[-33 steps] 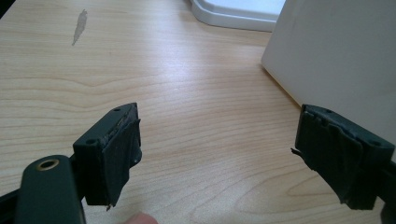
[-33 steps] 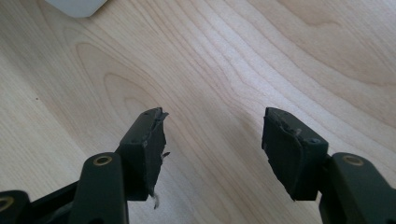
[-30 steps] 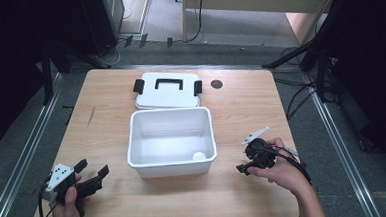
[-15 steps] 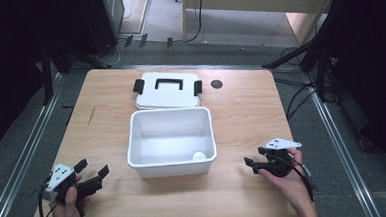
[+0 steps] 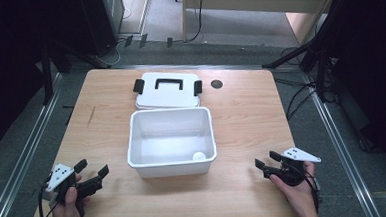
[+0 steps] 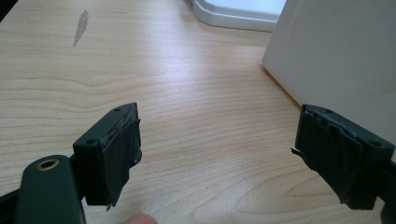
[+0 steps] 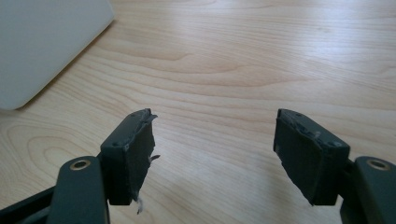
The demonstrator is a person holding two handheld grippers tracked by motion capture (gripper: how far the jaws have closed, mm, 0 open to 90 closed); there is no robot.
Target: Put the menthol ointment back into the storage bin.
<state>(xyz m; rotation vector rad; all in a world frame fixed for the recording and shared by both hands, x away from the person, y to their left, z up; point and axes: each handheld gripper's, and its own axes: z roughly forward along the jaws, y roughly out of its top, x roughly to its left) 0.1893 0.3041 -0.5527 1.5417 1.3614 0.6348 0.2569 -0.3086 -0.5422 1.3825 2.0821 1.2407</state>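
Currently, on your wooden table (image 5: 241, 111):

- Item: white bin (image 5: 171, 139), open, at the table's centre. Contents: one small white ball (image 5: 198, 157), resting on the floor of the bin in its near right corner.
- Item: white lid (image 5: 167, 90) with black handle and black side clips, lying flat just behind the bin, touching or nearly touching its far rim.
- Item: left gripper (image 5: 90, 176), near left corner of the table, well clear of the bin in the high view. Jaws spread, nothing between them.
- Item: right gripper (image 5: 264, 164), near right corner. Its jaws have just been opening and now stand spread, with bare wood between them.

Handling note: closing the bin looks like the work in hand. You should bring both grippers to the lid's short ends, pinch just inside the black clips, lift it level, and set it squarely over the rim. Keep the ball's corner undisturbed as you lower the lid.
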